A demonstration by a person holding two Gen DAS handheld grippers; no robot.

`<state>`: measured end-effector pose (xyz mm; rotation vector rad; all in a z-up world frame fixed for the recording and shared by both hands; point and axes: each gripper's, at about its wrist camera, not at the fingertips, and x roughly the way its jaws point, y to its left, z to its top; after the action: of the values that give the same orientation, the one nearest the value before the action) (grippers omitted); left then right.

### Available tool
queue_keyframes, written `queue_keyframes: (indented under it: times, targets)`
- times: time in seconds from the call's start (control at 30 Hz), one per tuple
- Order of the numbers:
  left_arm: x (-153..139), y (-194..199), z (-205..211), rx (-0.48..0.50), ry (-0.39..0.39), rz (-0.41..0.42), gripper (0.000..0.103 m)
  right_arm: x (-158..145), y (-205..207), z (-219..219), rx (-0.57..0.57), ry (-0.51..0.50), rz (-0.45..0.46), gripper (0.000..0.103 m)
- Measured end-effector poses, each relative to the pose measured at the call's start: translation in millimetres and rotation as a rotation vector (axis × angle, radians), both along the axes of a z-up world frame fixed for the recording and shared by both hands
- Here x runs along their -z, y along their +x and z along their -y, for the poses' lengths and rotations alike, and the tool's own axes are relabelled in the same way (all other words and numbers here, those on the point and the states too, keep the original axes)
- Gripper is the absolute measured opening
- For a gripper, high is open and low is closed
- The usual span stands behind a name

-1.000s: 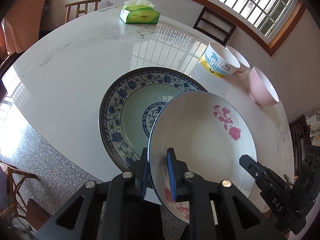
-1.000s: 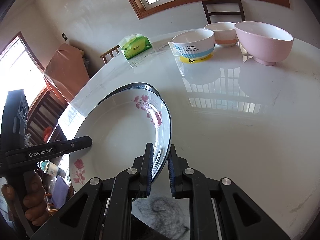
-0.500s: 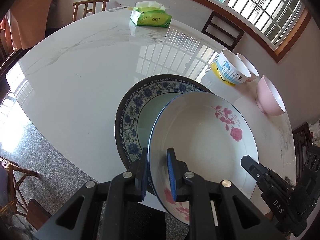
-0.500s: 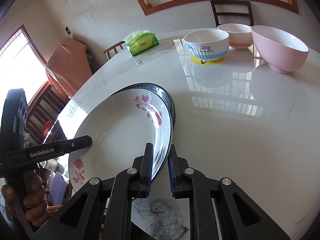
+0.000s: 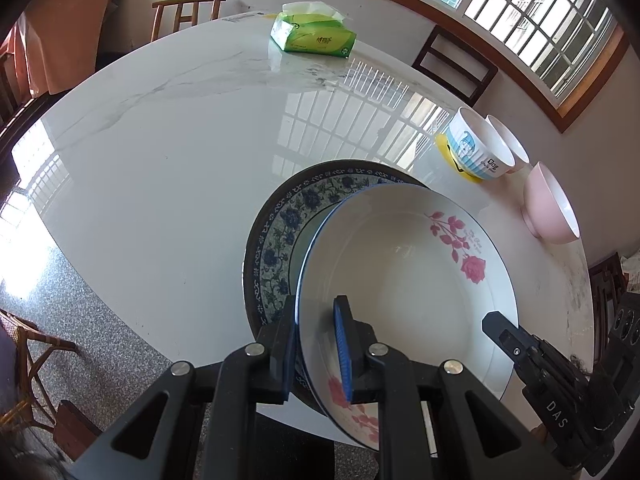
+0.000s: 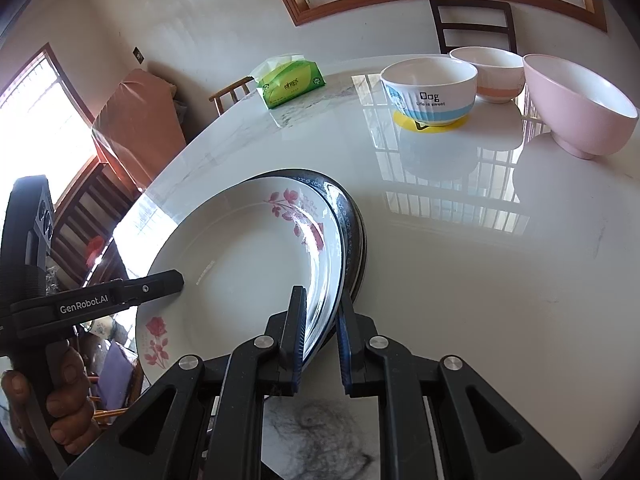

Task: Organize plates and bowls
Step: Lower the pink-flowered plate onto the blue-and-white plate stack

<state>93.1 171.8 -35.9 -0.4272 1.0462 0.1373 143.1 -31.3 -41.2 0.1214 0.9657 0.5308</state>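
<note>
Right, left wrist view: left claw [image 5: 318, 350] is clamped on the near rim of the white rose plate [image 5: 404, 280], one pad inside the rim, the other outside. The plate is tilted and overlaps the right part of the blue-patterned plate [image 5: 280, 236], which lies flat on the white marble tabletop [image 5: 168, 152]; can't tell whether the two plates touch. The right claw's tip [image 5: 504, 332] meets the rose plate's rim at lower right. Far right on the tabletop: cartoon bowl [image 5: 478, 148] on a yellow coaster, a white bowl just behind it, pink bowl [image 5: 550, 208] nearer the edge. Green tissue pack [image 5: 314, 36] sits at the far side, w/ chairs beyond. Right wrist view: right claw [image 6: 322, 332] is clamped on the rose plate [image 6: 240, 280] at its rim, blue pads on either face. The blue-patterned plate's dark rim [image 6: 352, 220] shows just behind and right of it. Left claw [image 6: 160, 282], held by a hand [image 6: 60, 404], grips the plate's opposite edge. Cartoon bowl [image 6: 430, 90], orange-banded white bowl [image 6: 490, 72] and pink bowl [image 6: 578, 106] stand close together at the far right, well apart from the plates; tissue pack [image 6: 290, 84] is further left.
</note>
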Motion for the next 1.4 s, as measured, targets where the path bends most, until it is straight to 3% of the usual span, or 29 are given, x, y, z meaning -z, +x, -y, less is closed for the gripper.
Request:
queue_keyframes:
  times: [1.0,1.4]
  targets:
    - [4.8,11.8,-14.1,-0.026,0.011,-0.007,0.017,4.3,10.8,-16.3,-0.023,-0.017,0.002,0.014]
    - [4.0,9.6,-11.0,-0.022,0.049,0.016,0.017,2.9,6.5,-23.8,-0.045,-0.066,0.054,0.017]
